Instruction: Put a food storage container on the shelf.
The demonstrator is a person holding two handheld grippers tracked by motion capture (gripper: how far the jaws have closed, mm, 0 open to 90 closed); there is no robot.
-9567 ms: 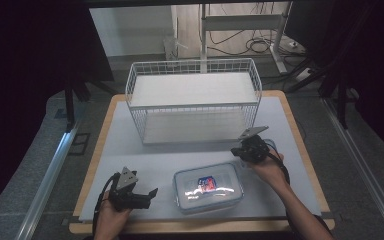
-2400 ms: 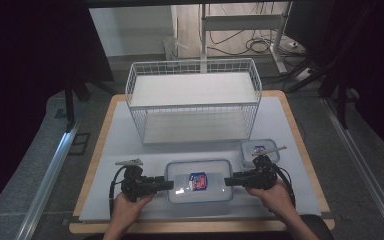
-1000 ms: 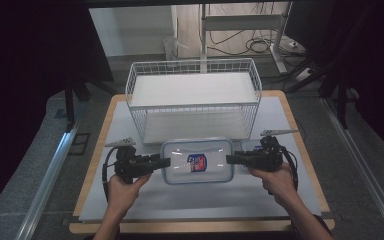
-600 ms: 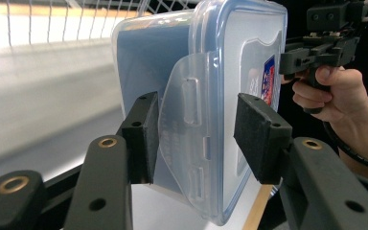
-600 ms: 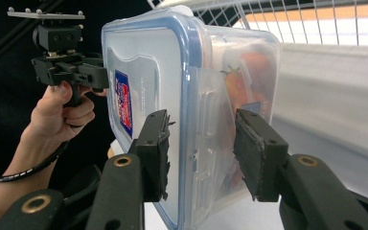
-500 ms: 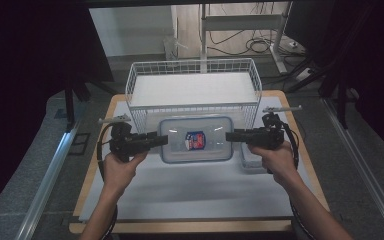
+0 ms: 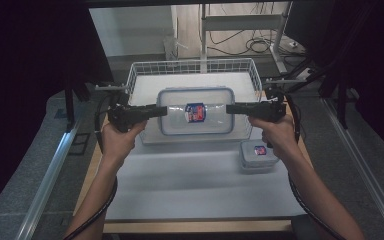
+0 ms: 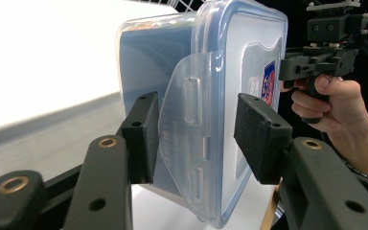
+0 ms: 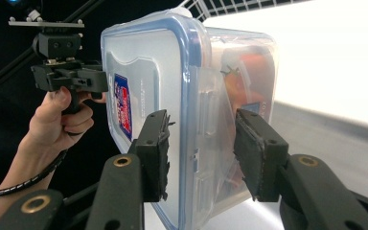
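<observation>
i hold the large container (image 7: 196,111) above the wire basket (image 7: 139,75). left gripper (image 8: 194,139) fingers pinch its one end latch; right gripper (image 9: 199,155) fingers pinch the opposite latch. a small container (image 7: 258,155) sits below my right hand.

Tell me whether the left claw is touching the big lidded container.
Cannot tell. In the left gripper view the left claw straddles the big lidded container's side latch; one pad looks pressed on, while a sliver seems open at the other.
</observation>
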